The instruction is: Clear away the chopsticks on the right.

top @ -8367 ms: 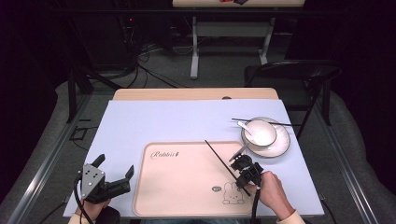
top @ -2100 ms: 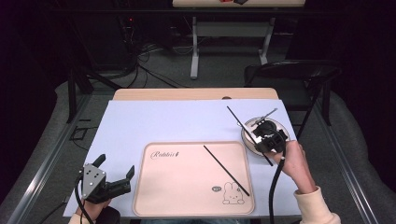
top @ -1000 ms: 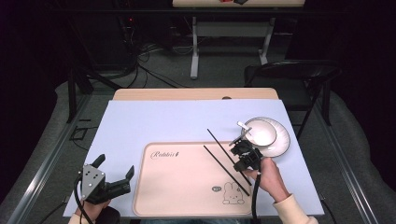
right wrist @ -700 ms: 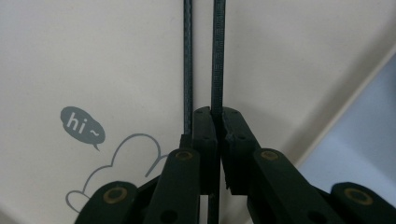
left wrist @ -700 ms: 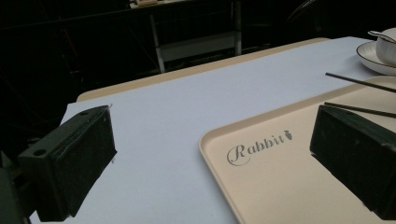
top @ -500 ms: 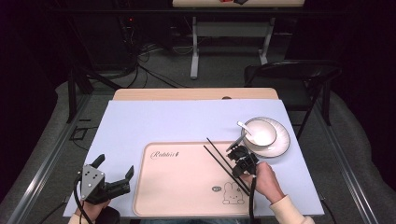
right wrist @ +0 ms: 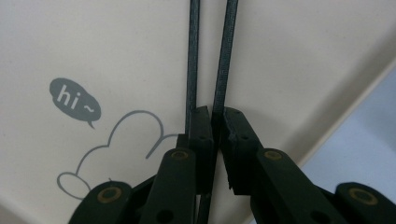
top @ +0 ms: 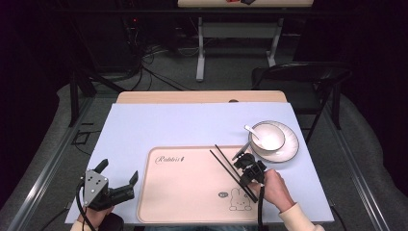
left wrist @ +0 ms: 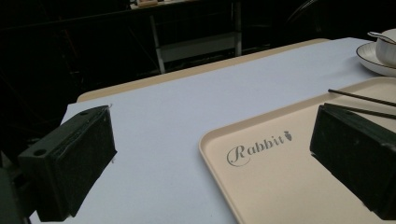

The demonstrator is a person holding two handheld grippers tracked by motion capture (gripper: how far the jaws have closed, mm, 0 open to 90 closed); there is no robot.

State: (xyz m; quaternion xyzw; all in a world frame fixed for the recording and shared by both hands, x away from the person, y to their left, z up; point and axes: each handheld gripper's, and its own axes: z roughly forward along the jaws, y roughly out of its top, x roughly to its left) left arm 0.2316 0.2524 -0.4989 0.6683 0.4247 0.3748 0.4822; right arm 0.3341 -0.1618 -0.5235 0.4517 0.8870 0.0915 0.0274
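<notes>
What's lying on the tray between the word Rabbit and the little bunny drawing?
In the high view, that stretch of the tray is bare; the two chopsticks lie further right.

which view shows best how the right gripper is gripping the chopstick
The right gripper view: the right hand-held gripper is shut on one chopstick, the second chopstick lying just beside it. The high view shows both small on the tray; the left gripper view shows just their far ends.

Two chopsticks point(top: 234, 175) on the tray point(top: 187, 192), beneath the right hand-held gripper point(top: 248, 166); bowl point(top: 267, 137) on plate point(top: 288, 149) just beyond it.
</notes>
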